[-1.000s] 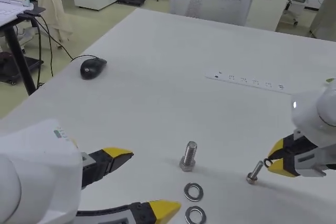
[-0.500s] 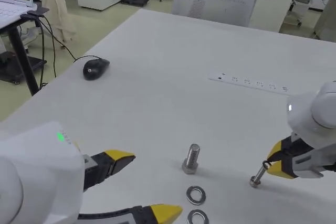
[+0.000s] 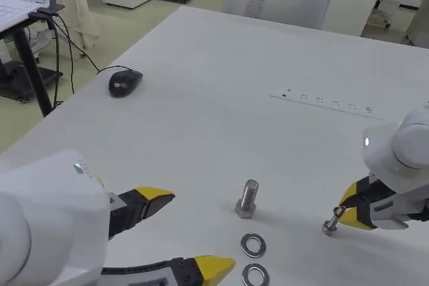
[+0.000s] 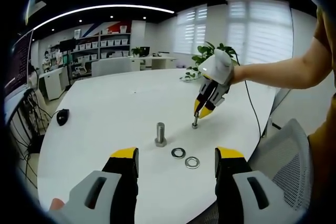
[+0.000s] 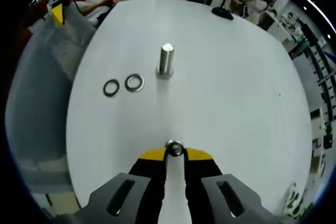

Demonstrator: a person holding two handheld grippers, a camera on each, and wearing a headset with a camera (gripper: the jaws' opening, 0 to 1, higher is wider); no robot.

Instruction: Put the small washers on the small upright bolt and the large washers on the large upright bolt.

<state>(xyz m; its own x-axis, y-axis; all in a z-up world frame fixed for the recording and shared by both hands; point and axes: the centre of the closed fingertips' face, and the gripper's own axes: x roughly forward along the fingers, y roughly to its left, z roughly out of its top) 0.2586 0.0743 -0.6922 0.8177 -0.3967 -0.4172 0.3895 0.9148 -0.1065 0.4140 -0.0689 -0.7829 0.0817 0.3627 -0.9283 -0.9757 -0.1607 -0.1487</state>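
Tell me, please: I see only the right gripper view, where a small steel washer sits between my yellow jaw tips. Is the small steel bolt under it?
Observer: Yes. In the head view the small steel bolt stands on the white table, its top at the tips of the right gripper, which holds the small steel washer.
Operator: Is it straight?
Observer: It leans a little; its top tilts toward that gripper.
Operator: And the left gripper?
Observer: The left gripper is open, jaws wide apart, aimed at the large steel bolt and the two large steel washers.
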